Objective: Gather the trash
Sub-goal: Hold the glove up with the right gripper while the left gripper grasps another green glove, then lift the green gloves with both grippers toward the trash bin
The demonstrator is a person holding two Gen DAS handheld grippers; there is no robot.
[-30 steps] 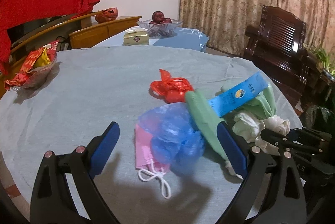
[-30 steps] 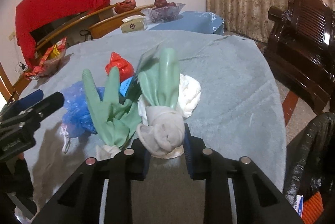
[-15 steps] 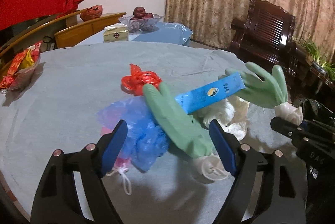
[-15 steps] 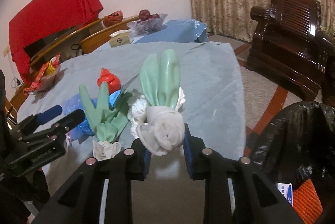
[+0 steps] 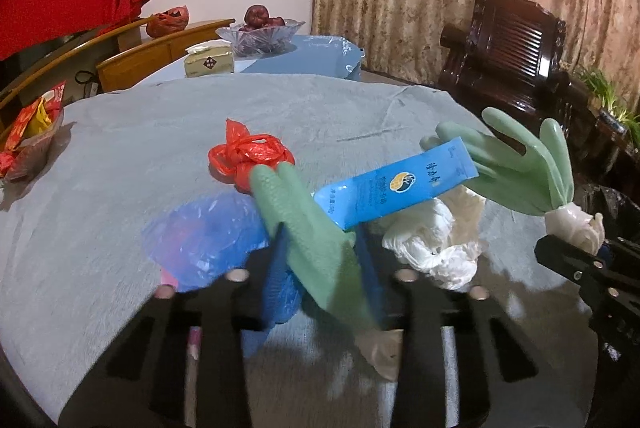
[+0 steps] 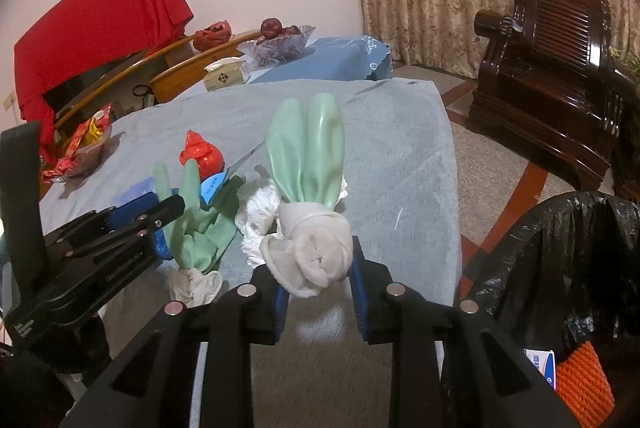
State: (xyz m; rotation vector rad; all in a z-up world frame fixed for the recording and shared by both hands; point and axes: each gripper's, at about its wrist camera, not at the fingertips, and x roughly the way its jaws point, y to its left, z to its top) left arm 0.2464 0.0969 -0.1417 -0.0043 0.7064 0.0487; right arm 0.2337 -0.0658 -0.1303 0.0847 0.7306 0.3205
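My left gripper (image 5: pixel 322 268) is shut on a green rubber glove (image 5: pixel 308 228) lying on the grey table cloth (image 5: pixel 120 155); it also shows in the right wrist view (image 6: pixel 200 224). A blue sachet (image 5: pixel 396 183) rests across that glove. My right gripper (image 6: pixel 318 292) is shut on the white cuff of a second green glove (image 6: pixel 308 155) and holds it up past the table's right edge; the glove shows in the left wrist view (image 5: pixel 520 163). A knotted red bag (image 5: pixel 248 159), a blue plastic bag (image 5: pixel 208 236) and crumpled white tissue (image 5: pixel 436 236) lie on the cloth.
A black-lined trash bin (image 6: pixel 568 268) stands on the floor right of the table, with an orange item inside. A snack bowl (image 5: pixel 28 131) sits at the table's left edge. A dark wooden armchair (image 6: pixel 560 67) stands at the back right. A tissue box (image 5: pixel 208 61) and fruit bowl (image 5: pixel 260 33) are behind.
My left gripper moved forward and closed on the near green glove. My right gripper carried its glove rightward off the table, toward the bin.
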